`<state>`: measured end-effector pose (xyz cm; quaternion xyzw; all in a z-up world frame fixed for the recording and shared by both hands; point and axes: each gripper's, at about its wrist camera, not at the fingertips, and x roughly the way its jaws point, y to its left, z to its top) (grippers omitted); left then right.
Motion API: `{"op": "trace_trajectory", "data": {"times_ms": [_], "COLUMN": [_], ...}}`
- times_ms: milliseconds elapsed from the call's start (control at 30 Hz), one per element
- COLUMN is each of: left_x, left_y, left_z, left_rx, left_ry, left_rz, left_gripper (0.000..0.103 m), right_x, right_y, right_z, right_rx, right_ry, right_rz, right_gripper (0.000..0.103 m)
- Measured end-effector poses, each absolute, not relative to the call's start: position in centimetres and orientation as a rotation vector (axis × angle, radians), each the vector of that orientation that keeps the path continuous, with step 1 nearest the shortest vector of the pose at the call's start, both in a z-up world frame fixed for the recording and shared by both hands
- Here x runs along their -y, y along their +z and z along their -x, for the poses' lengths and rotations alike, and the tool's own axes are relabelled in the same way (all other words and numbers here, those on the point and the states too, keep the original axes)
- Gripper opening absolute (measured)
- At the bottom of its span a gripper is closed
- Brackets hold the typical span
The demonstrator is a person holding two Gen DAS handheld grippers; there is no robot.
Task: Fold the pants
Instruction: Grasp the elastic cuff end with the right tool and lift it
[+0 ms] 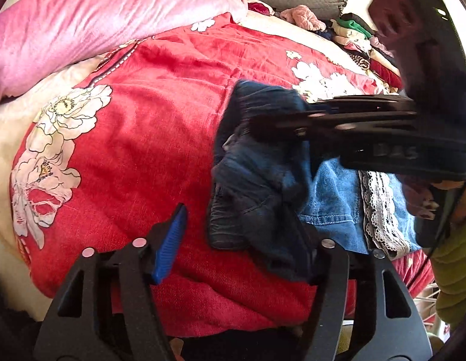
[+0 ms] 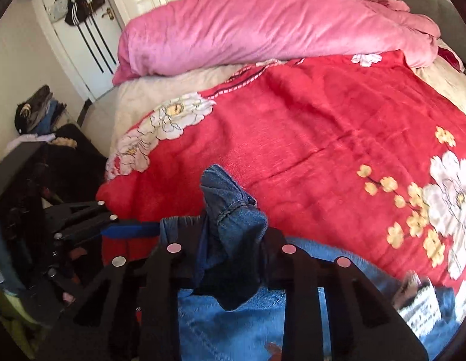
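Dark jeans [image 1: 257,180] bunched up on red flowered blanket [image 1: 148,138] near the front edge of the bed, partly over a lighter blue denim piece [image 1: 332,204] with a white lace strip [image 1: 377,210]. Right gripper [image 2: 230,240] clenched on a wad of the jeans, fabric pinched between its fingers [image 2: 173,249] and poking up past the tips. Left gripper [image 1: 242,240] parted, blue pad of one finger [image 1: 170,240] clear of the cloth over the blanket, other finger against or under the jeans' edge; no pinch seen there. In left view, right gripper reached in from the right side across the jeans. Pink duvet [image 2: 263,27] heaped at the far side of the bed. Pile of clothes [image 1: 362,39] at far right corner. White door [image 2: 82,30] with hanging bags seen behind.
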<state>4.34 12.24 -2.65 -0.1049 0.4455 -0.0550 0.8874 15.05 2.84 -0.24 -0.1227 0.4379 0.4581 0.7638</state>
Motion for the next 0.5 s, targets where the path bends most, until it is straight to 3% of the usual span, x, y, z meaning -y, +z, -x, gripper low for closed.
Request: {"op": "trace_trajectory", "data": {"times_ms": [367, 500], "left_x": [-11.5, -11.0], "left_y": [-1.8, -2.1], "left_z": [-4.1, -4.5], "left_rx": [-0.914, -0.927], "left_ry": [-0.15, -0.19], "left_rz": [0.256, 0.306], "left_gripper": [0.082, 0.082], "right_x": [1.5, 3.1], "right_y": [2.3, 2.9], "right_z": [-14.4, -14.3], "right_rx": [-0.912, -0.904], "right_ry": [0.981, 0.976], "right_rz": [0.147, 0.097], "right_gripper": [0.023, 0.023]}}
